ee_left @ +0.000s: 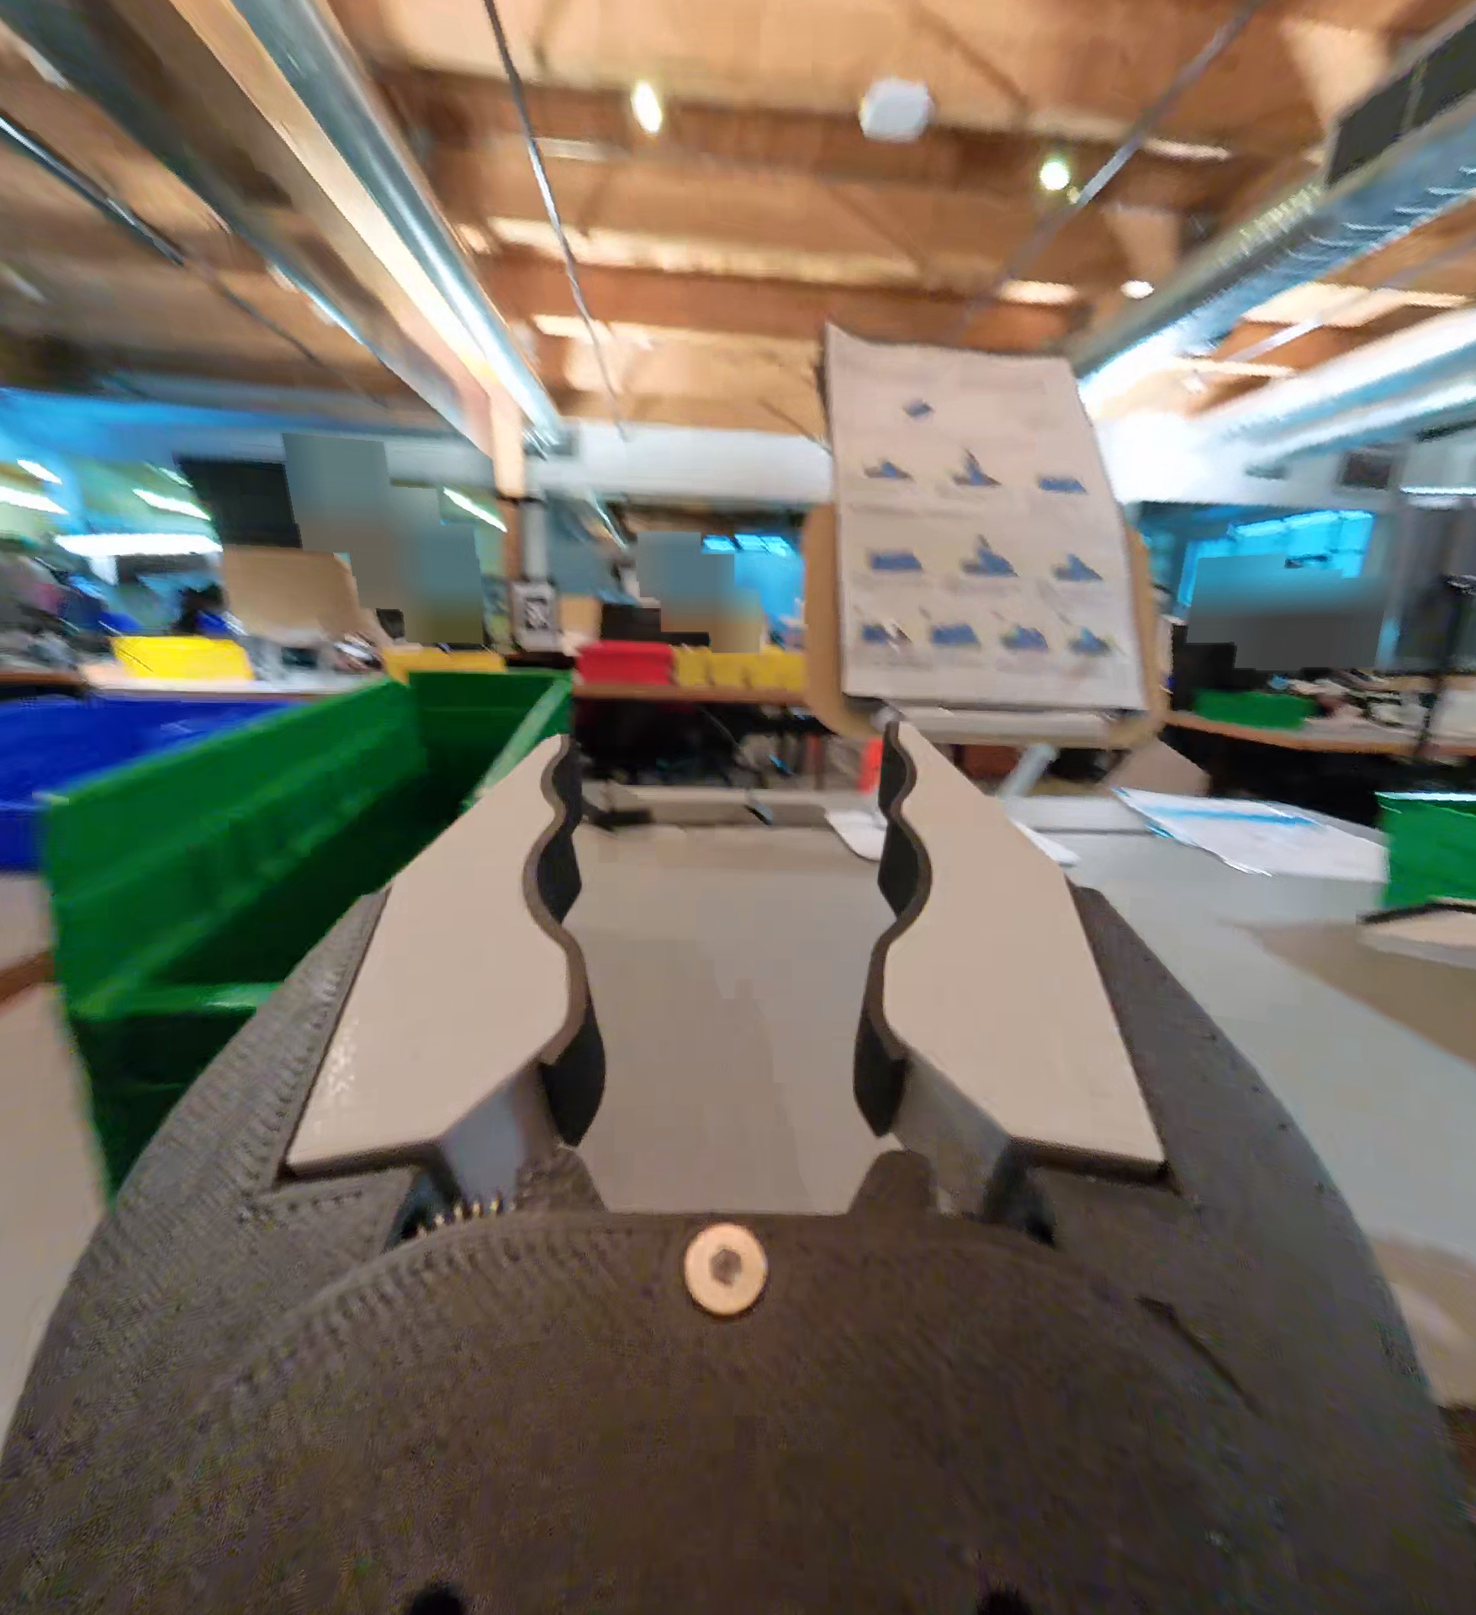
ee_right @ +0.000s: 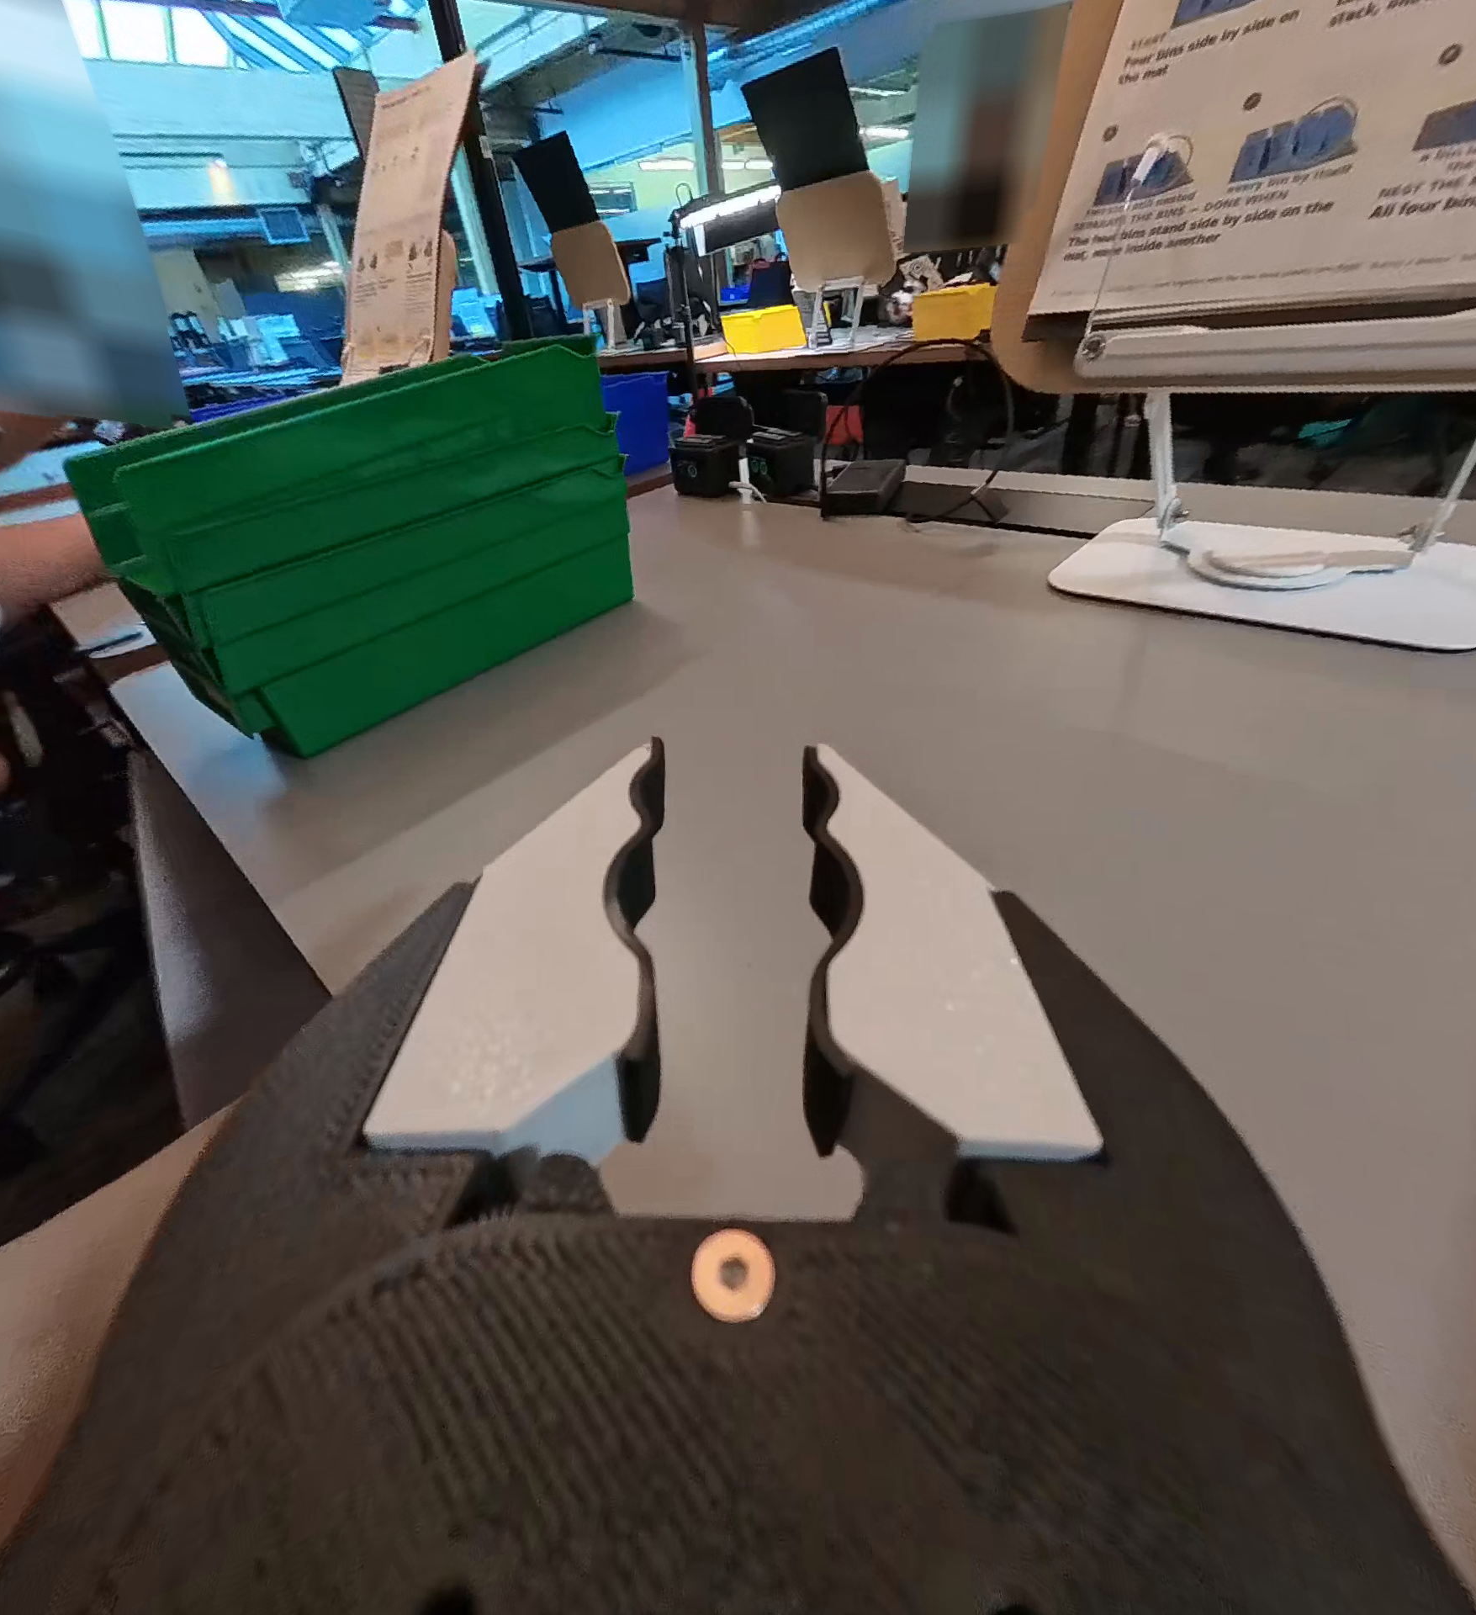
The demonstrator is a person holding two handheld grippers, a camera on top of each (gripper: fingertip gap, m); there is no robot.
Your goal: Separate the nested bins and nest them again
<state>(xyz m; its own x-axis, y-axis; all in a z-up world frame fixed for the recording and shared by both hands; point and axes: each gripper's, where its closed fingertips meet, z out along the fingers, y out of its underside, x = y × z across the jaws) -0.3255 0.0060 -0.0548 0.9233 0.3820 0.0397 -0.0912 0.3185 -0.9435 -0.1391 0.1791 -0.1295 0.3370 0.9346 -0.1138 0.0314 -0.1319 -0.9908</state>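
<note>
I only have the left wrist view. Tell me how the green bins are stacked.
Observer: The right wrist view shows the green bins nested in one stack on the grey table.
Operator: Give me the right gripper's state.
Observer: The right gripper is open and empty, with the stack ahead to its left.
Operator: Say what stands to its right.
Observer: A white stand holds the instruction sheet.

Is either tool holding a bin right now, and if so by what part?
Nothing is held. The left tool and right tool are both open and empty; the green bins sit nested on the table, untouched.
</note>
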